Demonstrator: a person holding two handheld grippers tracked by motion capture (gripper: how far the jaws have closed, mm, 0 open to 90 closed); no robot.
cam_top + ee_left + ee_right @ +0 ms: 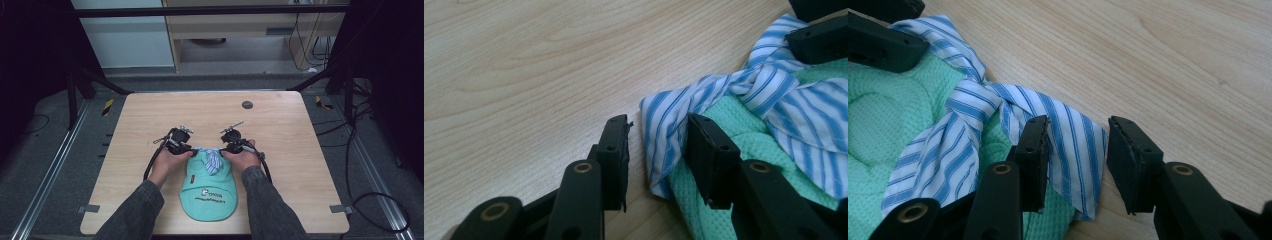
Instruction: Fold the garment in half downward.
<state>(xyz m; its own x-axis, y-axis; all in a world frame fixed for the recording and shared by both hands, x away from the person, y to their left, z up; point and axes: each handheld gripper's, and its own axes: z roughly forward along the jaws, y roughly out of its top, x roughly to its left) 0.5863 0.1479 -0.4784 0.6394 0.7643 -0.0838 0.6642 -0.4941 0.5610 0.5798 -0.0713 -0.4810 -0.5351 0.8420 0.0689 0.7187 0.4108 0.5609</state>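
High view, from above the person's side: a mint-green garment (pixel 207 192) lay flat on the near half of the wooden counter (pixel 280 135), its long axis running from the near edge toward the far side, the rounded printed end nearest the person and the narrower collar end pointing away. At that far end a blue-and-white striped tie (pixel 212 159) was knotted, one tail hanging back down the middle of the green fabric. The left gripper (pixel 192 151) and right gripper (pixel 223 150) met the collar from opposite sides, each held in a hand with a denim sleeve behind it.

Left gripper view: the left gripper (pixel 657 150) had its jaws spread apart around one striped collar end (pixel 664 137); the fabric lay against the right-hand jaw and stood clear of the other. Right gripper view: the right gripper (pixel 1075 150) was likewise parted, the other striped end (pixel 1073 150) lying between its jaws and touching the left-hand one. A small dark disc (pixel 247 105) sat on the counter's far side, well apart from the garment.
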